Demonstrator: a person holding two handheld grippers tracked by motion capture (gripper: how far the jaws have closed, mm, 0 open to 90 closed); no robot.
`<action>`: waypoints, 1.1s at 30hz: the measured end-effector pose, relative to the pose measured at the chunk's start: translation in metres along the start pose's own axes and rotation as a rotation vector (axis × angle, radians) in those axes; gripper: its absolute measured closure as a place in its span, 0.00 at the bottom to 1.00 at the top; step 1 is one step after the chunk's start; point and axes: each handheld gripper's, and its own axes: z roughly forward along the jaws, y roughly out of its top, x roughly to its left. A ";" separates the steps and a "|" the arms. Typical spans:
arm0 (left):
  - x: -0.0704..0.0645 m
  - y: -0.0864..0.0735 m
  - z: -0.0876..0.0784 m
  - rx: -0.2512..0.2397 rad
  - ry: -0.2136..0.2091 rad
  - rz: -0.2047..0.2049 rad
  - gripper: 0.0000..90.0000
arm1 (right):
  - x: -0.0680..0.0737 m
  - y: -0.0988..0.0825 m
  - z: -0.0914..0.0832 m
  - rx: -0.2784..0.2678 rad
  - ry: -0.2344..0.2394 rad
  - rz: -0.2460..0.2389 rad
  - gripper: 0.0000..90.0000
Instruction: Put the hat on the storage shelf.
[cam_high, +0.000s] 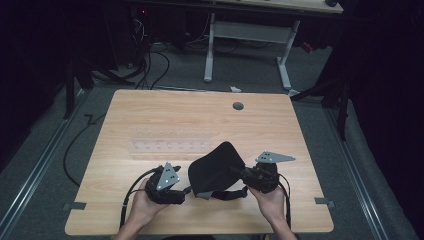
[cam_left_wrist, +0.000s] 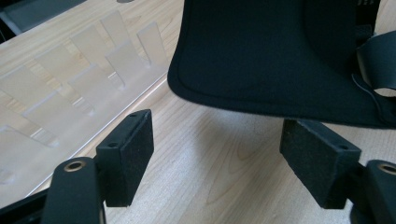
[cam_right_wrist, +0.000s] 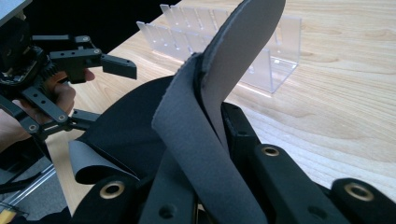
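The black cloth piece (cam_high: 216, 170) sits at about 5 o'clock on the counter (cam_high: 150, 107), just below the middle. It looks like a soft mask or pad with straps (cam_high: 227, 194). One edge is lifted off the wood and the rest hangs down.

The right hand-held gripper (cam_high: 244, 174) is at 3 o'clock from the cloth. Its jaws are squeezed tight on a grey fold of the cloth (cam_right_wrist: 205, 116), which sticks up between them in the right gripper view. So this one is holding the cloth.

The left hand-held gripper (cam_high: 184, 191) is at 9 o'clock from the cloth. Its jaws stand wide apart. The left gripper view shows its two pads (cam_left_wrist: 130, 149) with bare wood between them, and the cloth's rounded edge (cam_left_wrist: 219, 98) floats just above and ahead. It holds nothing.

What could go wrong? The cloth is floppy. If the left one closes too early, I think it would pinch only air. If it reaches low, it could bump the counter. A hard pull by the right one could tug the cloth away from the left. The clear plastic rack (cam_high: 170, 141) is near, at 11 o'clock from the cloth, and a wide swing could knock it.
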 end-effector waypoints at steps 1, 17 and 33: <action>0.000 0.000 0.001 0.001 0.001 -0.002 0.29 | 0.001 0.000 0.001 0.003 0.002 0.001 0.93; -0.002 -0.002 0.001 0.011 -0.008 0.029 0.37 | 0.008 0.006 0.010 0.034 0.033 0.007 0.93; -0.012 0.000 0.004 0.009 -0.049 0.066 0.54 | 0.015 0.014 0.018 0.017 0.099 0.025 0.93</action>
